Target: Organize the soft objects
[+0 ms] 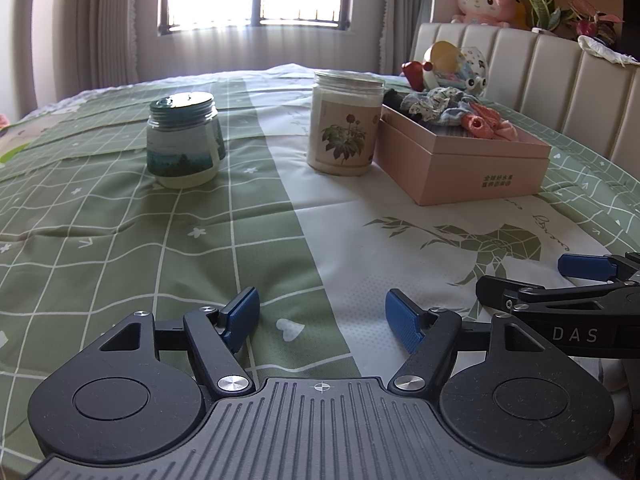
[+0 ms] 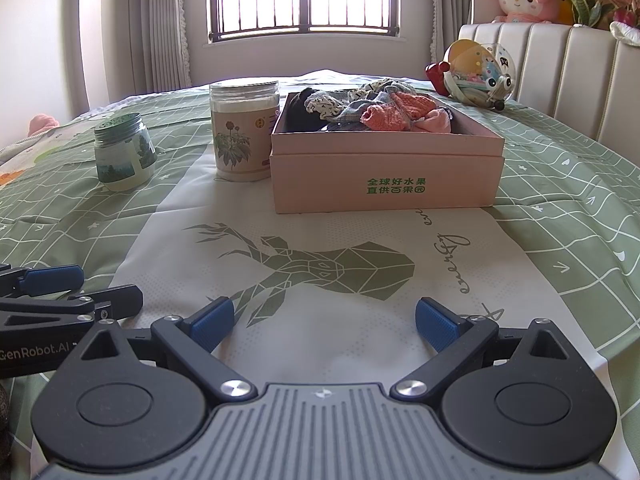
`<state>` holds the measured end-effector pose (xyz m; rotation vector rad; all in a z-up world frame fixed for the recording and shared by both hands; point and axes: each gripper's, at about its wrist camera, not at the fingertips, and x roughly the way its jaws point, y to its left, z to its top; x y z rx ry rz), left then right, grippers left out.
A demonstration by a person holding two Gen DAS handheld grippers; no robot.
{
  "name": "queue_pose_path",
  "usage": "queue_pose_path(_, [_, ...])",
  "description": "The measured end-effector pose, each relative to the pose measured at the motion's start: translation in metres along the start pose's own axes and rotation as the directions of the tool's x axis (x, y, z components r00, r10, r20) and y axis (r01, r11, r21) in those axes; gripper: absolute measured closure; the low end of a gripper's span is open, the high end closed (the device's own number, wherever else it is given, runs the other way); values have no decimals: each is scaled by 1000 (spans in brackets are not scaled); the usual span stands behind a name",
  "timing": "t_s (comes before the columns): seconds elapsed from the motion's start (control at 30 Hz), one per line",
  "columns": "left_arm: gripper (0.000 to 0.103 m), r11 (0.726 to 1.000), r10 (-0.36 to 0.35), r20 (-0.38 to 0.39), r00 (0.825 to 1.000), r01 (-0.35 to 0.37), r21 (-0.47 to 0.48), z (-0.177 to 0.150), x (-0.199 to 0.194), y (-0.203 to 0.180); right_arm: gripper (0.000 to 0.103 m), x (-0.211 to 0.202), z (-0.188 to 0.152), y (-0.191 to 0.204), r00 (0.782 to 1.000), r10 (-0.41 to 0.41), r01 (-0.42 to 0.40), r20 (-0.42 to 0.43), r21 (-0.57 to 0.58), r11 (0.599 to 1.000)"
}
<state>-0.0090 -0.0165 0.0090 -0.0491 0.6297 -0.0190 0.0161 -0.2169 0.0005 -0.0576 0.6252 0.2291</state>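
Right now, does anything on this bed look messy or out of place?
Only the pink box: small fabric pieces are heaped in it in a tangle, bunched toward its far side. The two jars stand upright with lids on, and nothing looks spilled or damaged.

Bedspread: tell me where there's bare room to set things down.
Bare: the deer-print panel between the pink box and both claws, and the green grid left of the small jar. Crowded: the flower jar hugging the box's left side, and the toy behind it.
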Motion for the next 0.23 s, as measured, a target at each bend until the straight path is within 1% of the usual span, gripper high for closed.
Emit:
queue_pose_path(0.17, [29, 1000, 0, 0, 1000, 0, -1, 0, 0, 0, 5, 0, 0, 1, 1000, 0, 0, -1, -1, 1000])
queue_pose_path(0.23, [31, 1000, 3, 1, 1000, -3, -5, 0, 0, 1, 5, 0, 0, 1, 1000, 0, 0, -1, 0, 1000])
